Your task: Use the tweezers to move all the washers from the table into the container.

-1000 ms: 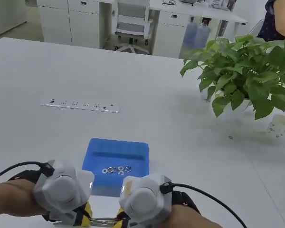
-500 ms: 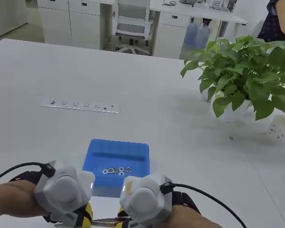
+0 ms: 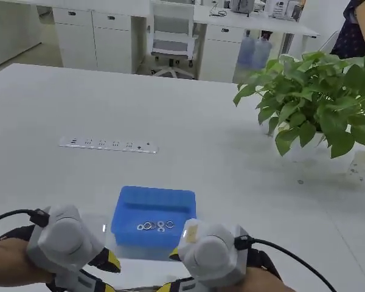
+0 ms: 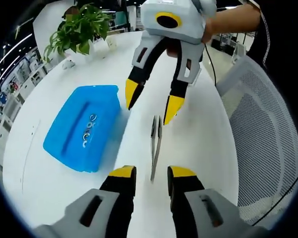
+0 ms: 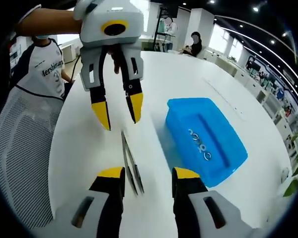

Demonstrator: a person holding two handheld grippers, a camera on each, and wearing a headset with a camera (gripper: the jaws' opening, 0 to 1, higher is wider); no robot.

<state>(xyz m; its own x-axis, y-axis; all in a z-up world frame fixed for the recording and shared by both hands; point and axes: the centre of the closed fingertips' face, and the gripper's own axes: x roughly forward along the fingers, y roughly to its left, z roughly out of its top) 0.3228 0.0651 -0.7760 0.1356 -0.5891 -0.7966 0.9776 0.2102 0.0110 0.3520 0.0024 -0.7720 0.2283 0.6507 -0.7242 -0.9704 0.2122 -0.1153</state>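
Closest to the person, the left gripper [image 4: 151,172] and the right gripper [image 5: 149,172] face each other tip to tip low over the white counter [image 3: 201,140]. Each is held in a hand, with a black cable trailing from it. The yellow-tipped fingers [image 4: 123,173] of the left gripper stand apart with nothing clamped between them. The right gripper's fingers [image 5: 111,174] are spread as well and hold nothing.

The tweezers [image 4: 155,144] lie flat on the counter in the gap between the two grippers. They are a slim metal pair with the arms nearly closed. One end reaches in between the left gripper's fingertips and the other end between the right gripper's. Neither pair of fingers is closed on them. I cannot tell whether any finger touches the metal.

Just beyond the grippers in the head view sits the blue container [image 3: 155,204], a shallow rectangular tray resting on the counter beside the tweezers. The washers [image 3: 155,226] lie inside it in a small cluster along its floor, several silver rings close together.

Farther across the counter a white power strip [image 3: 106,145] lies flat, well apart from the container. To the far right stands a leafy green potted plant [image 3: 316,91]. Past the counter's far edge are a white office chair [image 3: 170,36] and a row of white cabinets [image 3: 91,36].
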